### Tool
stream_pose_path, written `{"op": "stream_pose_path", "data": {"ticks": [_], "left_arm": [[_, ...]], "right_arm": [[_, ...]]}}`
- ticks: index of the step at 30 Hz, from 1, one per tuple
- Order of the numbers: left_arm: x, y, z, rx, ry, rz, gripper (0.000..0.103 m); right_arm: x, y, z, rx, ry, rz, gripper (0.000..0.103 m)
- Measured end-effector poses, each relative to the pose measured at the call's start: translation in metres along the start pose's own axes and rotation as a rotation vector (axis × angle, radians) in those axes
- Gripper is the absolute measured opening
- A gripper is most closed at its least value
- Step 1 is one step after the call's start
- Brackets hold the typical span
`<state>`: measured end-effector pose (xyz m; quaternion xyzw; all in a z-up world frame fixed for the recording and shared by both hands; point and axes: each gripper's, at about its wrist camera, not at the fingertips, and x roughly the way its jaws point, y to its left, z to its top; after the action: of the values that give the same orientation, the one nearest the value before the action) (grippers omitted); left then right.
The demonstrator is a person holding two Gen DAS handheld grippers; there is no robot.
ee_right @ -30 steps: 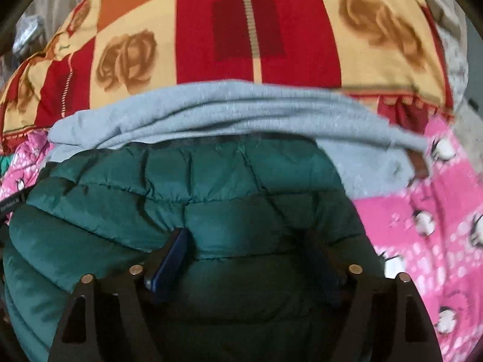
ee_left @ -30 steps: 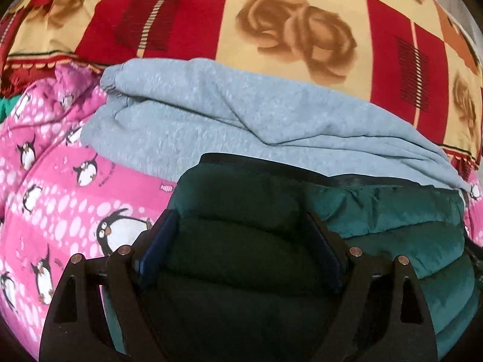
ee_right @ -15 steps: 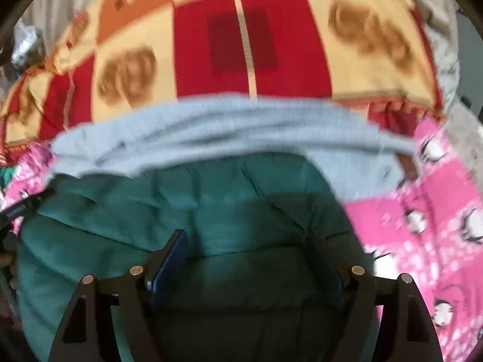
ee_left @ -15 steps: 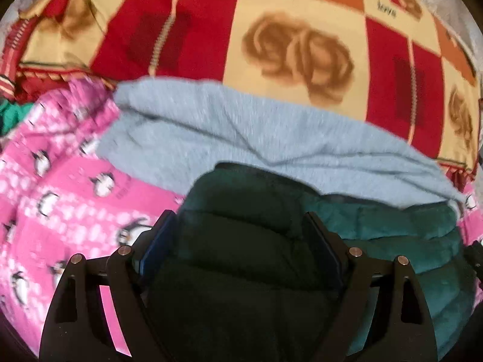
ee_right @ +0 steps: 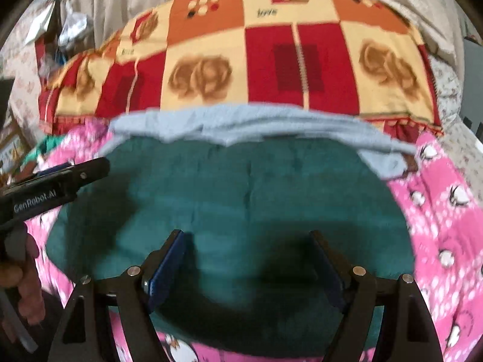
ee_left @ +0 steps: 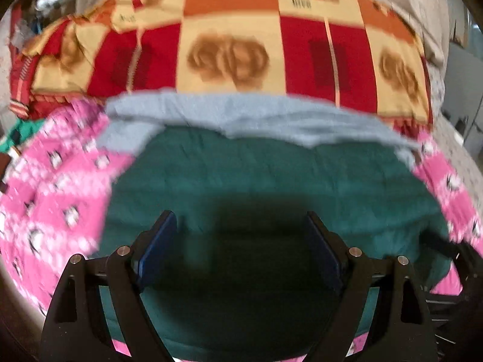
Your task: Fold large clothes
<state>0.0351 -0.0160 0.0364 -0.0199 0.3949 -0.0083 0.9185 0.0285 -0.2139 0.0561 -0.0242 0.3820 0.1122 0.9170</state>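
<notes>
Jacket (ee_left: 271,175), dark green and quilted, lies folded on pink penguin blanket (ee_left: 54,193).

green jacket (ee_left: 271,175) quilting blurred, blanket (ee_right: 437,211) penguins smeared

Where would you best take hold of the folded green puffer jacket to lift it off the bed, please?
Probably by the near rounded edge of the green puffer jacket, coming in low from the camera side. The far edge is tucked against the grey garment, and the top is broad and puffy.
</notes>
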Motion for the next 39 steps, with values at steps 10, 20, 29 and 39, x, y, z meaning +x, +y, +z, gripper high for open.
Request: {"op": "stream_pose_path", "data": {"ticks": [10,20,29,39], "left_arm": [[0.012,0.002,-0.011,0.043,0.047,0.002,0.095],[-0.091,0.003,-0.04,0.08,-0.077,-0.019,0.095],[-0.175,0.007,-0.062,0.05,-0.189,0.03,0.095],[-0.221,-0.015,-0.075,0.093,-0.157,0.004,0.095]], "right_arm": [[-0.015,-0.01,-0.01,0.046,0.023,0.047,0.102],[-0.124,0.013,-0.055,0.083,-0.117,0.058,0.102],[-0.181,0.018,-0.049,0.068,-0.056,-0.059,0.102],[-0.221,0.028,-0.045,0.011,-0.079,-0.13,0.102]]}}
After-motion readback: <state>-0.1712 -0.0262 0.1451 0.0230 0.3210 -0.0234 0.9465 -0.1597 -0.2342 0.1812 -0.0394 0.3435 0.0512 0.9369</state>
